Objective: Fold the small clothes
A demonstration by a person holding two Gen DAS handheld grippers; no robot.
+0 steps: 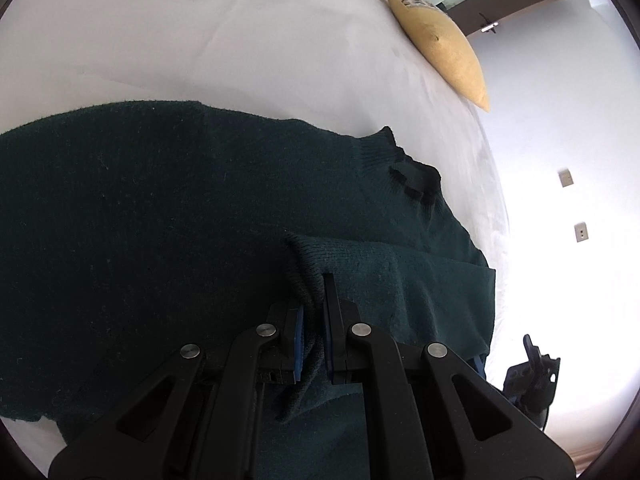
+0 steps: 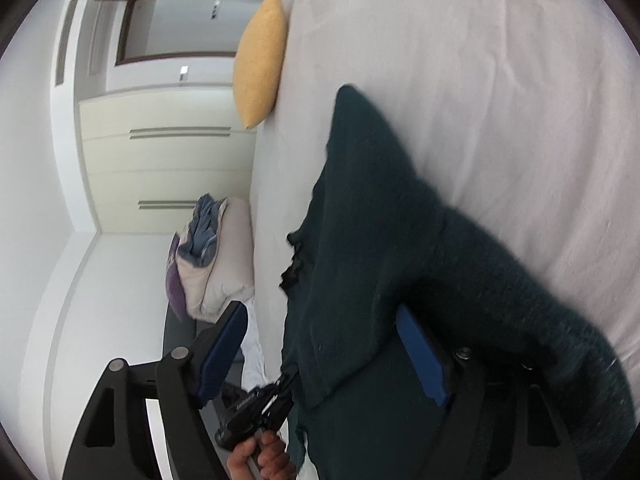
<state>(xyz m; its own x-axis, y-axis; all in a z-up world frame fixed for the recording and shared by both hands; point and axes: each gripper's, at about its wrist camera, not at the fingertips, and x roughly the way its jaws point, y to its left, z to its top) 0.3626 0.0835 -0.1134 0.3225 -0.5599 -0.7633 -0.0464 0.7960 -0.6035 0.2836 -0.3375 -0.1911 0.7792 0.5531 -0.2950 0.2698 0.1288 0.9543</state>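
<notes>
- The dark green sweater (image 1: 168, 220) lies spread on the white bed (image 1: 200, 32); the left hand-held gripper (image 1: 314, 320) is clamped on the sleeve cuff (image 1: 306, 256).
- The sleeve is best laid flat across the body, cuff square, before letting go.
- The right hand-held gripper (image 2: 324, 348) stands open, nothing pinched between its pads.
- The sweater's hem and far sleeve are cut off; the collar (image 1: 408, 172) looks bunched.

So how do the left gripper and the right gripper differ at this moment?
The left gripper is shut, pinching a sleeve cuff of the dark green sweater; the right gripper stands wide open, pinching nothing. The left points down onto the sweater; the right lies at the sweater's edge, the knit draped over one finger. Both have blue pads.
</notes>
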